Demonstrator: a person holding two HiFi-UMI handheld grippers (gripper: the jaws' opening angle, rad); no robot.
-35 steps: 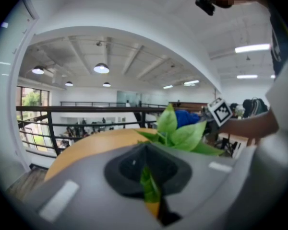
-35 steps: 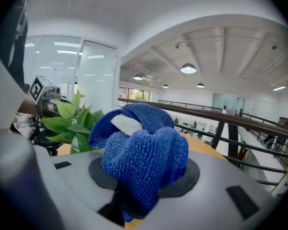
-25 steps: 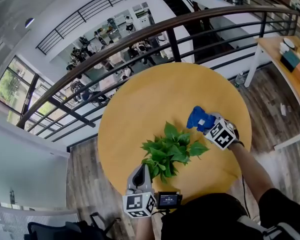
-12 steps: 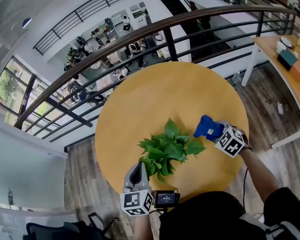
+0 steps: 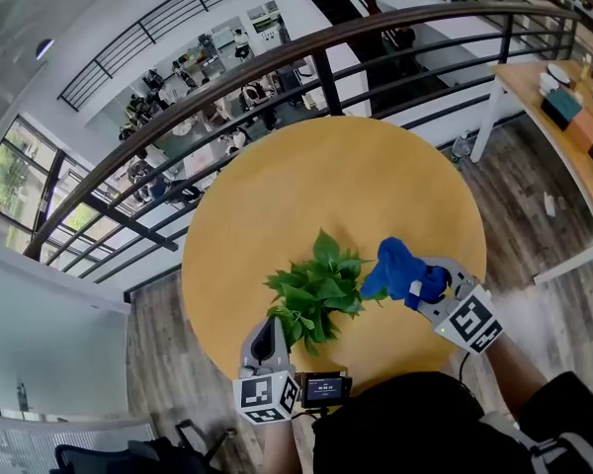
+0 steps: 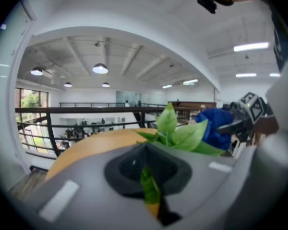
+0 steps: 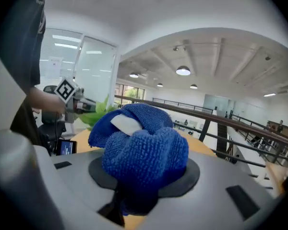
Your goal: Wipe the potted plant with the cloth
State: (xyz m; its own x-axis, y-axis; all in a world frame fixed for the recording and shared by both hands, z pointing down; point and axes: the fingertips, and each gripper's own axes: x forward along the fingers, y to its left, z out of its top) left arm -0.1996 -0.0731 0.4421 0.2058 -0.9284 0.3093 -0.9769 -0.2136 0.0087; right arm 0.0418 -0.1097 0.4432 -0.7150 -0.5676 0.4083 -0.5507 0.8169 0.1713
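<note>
The potted plant (image 5: 316, 289) stood on the near half of the round wooden surface (image 5: 376, 166), with its pot hidden under the foliage. The left gripper (image 5: 273, 329) had its fingers closed tight on 1 leaf (image 6: 149, 188) at the plant's near edge, probably to steady that leaf so it would not bend away under a wipe. The right gripper (image 5: 422, 286) had its fingers clamped on the bunched blue cloth (image 5: 393, 265). Most of the fabric bulged out ahead of the fingers as a soft pad, so that cloth rather than hard plastic would meet the leaves. The cloth sat at the plant's right edge, but I could not tell whether it touched the outer leaves.
</note>
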